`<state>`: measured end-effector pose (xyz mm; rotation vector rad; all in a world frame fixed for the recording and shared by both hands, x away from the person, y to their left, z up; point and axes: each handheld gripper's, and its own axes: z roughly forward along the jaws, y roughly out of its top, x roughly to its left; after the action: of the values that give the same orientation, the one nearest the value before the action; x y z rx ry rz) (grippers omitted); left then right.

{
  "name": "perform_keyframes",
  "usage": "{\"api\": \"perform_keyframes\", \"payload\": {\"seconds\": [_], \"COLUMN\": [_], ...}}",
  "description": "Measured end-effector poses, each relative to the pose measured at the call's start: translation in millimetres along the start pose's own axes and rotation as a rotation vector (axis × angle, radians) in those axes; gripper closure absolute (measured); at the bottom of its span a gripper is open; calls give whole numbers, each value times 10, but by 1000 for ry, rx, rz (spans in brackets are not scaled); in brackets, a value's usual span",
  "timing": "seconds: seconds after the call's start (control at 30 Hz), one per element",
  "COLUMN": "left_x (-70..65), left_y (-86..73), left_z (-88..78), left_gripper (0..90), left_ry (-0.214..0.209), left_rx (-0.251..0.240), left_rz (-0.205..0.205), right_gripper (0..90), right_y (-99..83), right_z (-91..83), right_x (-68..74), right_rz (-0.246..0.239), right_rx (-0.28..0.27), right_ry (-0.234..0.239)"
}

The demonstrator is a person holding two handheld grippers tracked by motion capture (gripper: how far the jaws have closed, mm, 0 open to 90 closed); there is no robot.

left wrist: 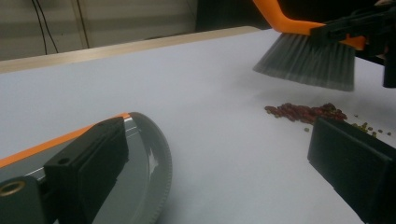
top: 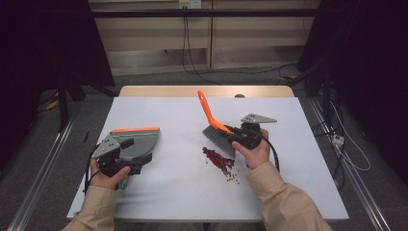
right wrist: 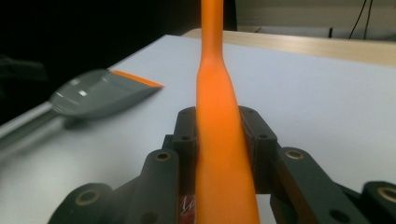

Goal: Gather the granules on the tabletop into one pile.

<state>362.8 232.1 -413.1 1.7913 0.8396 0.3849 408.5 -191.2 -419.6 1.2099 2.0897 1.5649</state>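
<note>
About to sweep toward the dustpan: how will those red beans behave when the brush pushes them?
The beans are small, loose and rounded, so they will likely roll and scatter rather than move as one clump. A few strays already lie apart. The brush bristles look soft, so some may slip under.

Lab, dark curtains, floor cables

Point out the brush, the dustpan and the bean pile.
brush (top: 219, 136), high view, on the grey bristles.
dustpan (top: 139, 140), high view, on the grey pan behind its orange lip.
bean pile (top: 216, 159), high view, on the red cluster below the bristles.
</note>
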Motion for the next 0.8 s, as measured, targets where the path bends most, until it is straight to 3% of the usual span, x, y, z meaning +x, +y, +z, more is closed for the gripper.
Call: {"api": "perform_keyframes", "payload": {"seconds": [0.17, 0.27, 0.33, 0.4, 0.43, 0.57, 0.7, 0.8], "left_x": [12, 15, 17, 18, 16, 9, 9, 16], "left_y": [-2, -5, -5, -6, -6, -4, -4, -7], "left_z": [6, 10, 10, 11, 12, 13, 10, 6], "left_gripper": [51, 51, 51, 51, 51, 51, 51, 51], "left_ry": [-1, 0, -1, 0, -1, -4, -4, -2], "left_rx": [3, 4, 6, 6, 7, 6, 8, 5], "left_rz": [-2, -4, -1, -1, -1, 1, 0, -4], "right_gripper": [711, 710, 709, 705, 700, 597, 662, 705], "right_y": [-15, -63, -83, -62, -41, 75, 155, 176], "right_z": [121, 185, 198, 194, 192, 199, 260, 289], "right_x": [-202, -254, -245, -237, -240, -214, -201, -213], "right_rz": [-144, -144, -169, -152, -133, -149, -195, -214], "right_rx": [59, 91, 110, 136, 161, 267, 401, 453], "right_ry": [-2, 7, -4, -1, 13, -26, -42, -37]}}
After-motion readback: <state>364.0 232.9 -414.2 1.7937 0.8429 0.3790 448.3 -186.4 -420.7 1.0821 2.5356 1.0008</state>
